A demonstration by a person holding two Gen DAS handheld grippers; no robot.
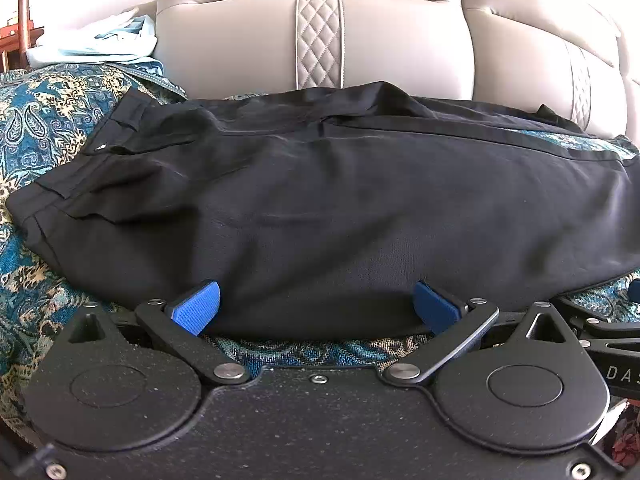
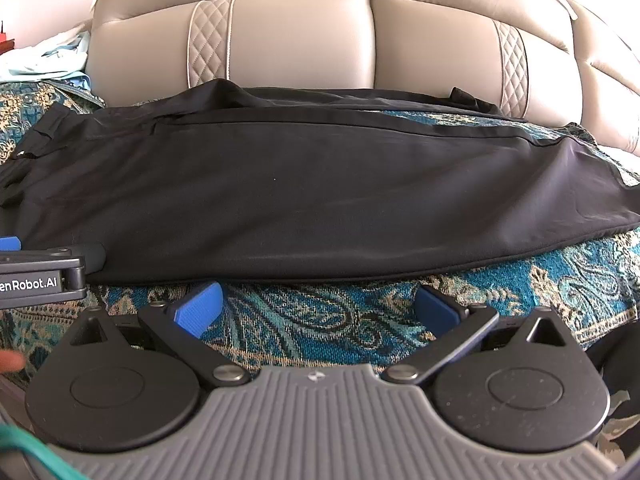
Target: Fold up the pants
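Observation:
Black pants [image 1: 320,200] lie flat lengthwise on a teal paisley cover, waistband at the left, legs running right. They also show in the right wrist view [image 2: 320,192]. My left gripper [image 1: 316,308] is open, its blue pads [image 1: 196,306] touching the near edge of the pants, with the fabric edge between them. My right gripper [image 2: 320,308] is open and empty, its blue pads [image 2: 200,308] just short of the near edge of the leg. The left gripper's body [image 2: 40,276] shows at the left of the right wrist view.
The paisley cover [image 2: 320,320] lies over a sofa seat. The beige leather sofa back [image 1: 320,32] rises right behind the pants. Light blue clothes [image 1: 100,40] lie at the back left. A wooden piece of furniture [image 1: 16,20] stands at the far left.

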